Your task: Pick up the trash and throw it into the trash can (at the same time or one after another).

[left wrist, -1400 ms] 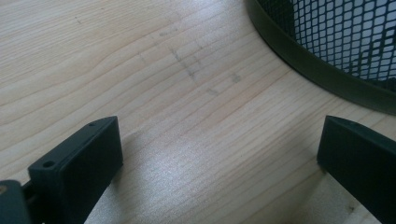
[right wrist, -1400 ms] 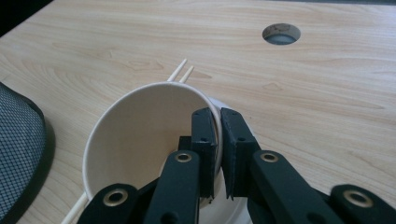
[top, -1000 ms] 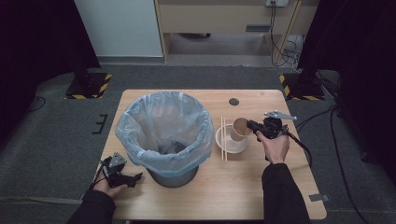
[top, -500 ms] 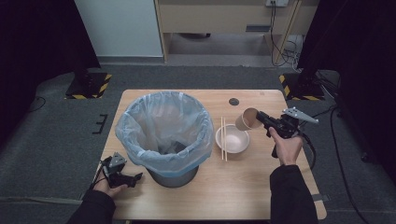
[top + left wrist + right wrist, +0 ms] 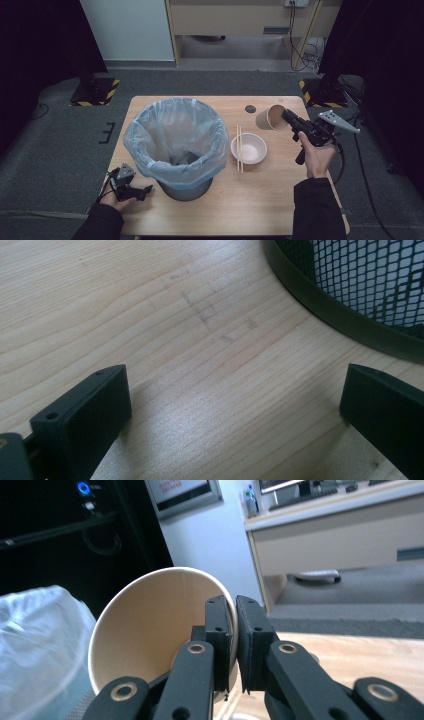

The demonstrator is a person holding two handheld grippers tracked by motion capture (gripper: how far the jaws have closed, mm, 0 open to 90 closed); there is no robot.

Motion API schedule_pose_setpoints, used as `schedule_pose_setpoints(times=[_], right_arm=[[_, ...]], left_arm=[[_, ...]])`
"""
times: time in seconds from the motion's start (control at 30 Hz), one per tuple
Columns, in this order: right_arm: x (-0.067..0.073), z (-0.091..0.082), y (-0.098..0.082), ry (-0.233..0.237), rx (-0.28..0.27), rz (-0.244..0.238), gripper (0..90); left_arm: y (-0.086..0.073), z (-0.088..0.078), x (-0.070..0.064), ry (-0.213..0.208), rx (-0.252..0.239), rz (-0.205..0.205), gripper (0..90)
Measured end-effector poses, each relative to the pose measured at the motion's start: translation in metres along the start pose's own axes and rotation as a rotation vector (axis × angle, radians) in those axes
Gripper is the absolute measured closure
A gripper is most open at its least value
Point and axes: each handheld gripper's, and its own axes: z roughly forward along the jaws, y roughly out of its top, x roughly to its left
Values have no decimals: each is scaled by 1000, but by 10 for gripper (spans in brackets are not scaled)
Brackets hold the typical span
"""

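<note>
On a light wooden table (image 5: 260, 200) over grey carpet, the right gripper (image 5: 289, 119) pinches a tipped paper cup (image 5: 267, 118) by its rim, mouth facing it, while the left gripper (image 5: 145, 190) rests wide apart.

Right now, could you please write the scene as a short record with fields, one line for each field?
held thing: brown paper cup, tipped on its side, off the table
right gripper: shut on the cup's rim, one jaw inside, one outside
left gripper: open, low over the table beside the bin
bin: black mesh waste bin lined with a pale blue plastic bag
on the table: white round bowl, pair of wooden chopsticks lying left of it
surface: light wooden table
</note>
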Motion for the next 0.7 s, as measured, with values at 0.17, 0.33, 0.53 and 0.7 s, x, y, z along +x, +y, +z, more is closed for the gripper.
schedule_pose_setpoints(times=[0.17, 0.33, 0.53, 0.7], right_arm=[[10, -6, 11, 23, -46, -17, 851], [21, -12, 21, 57, -91, -23, 851], [32, -17, 31, 90, -128, -31, 851], [44, -20, 37, 129, -153, -38, 851]], left_arm=[[0, 0, 0, -1, 0, 1, 0], [0, 0, 0, -1, 0, 2, 0], [0, 0, -1, -2, 0, 2, 0], [0, 0, -1, -2, 0, 2, 0]])
